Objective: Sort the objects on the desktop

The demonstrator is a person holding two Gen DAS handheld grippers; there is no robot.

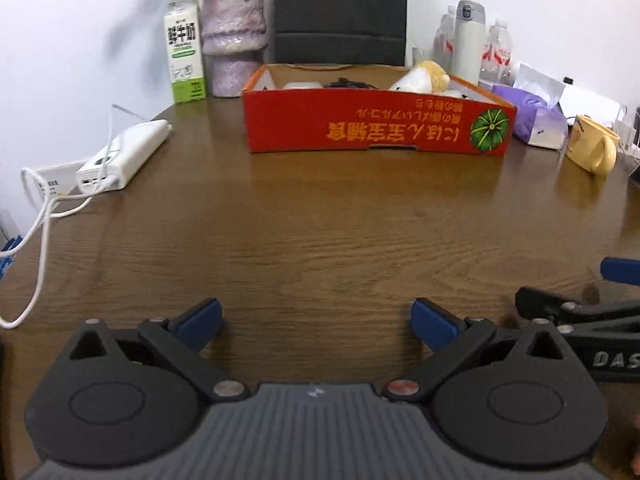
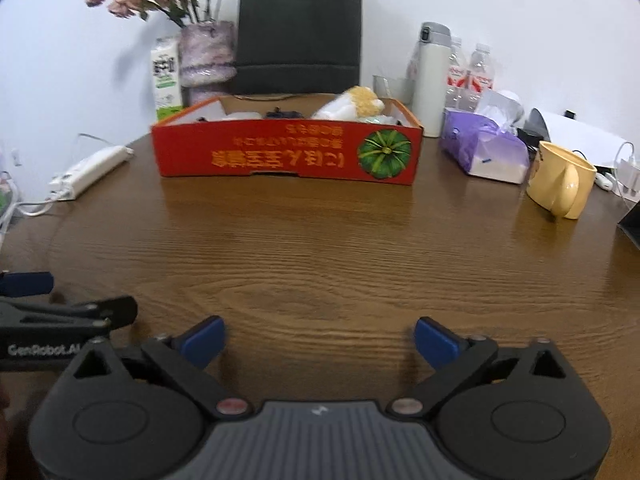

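A red cardboard box with a pumpkin print stands at the back of the wooden table; it also shows in the right wrist view. Inside lie a white and yellow plush toy, a dark cable and white items. My left gripper is open and empty, low over the table's near side. My right gripper is open and empty, just to the right of the left one. Each gripper shows at the edge of the other's view.
A yellow mug, a purple tissue pack, a white flask and water bottles stand at the right. A white power strip with cables lies at the left. A milk carton, a vase and a black bag stand behind the box.
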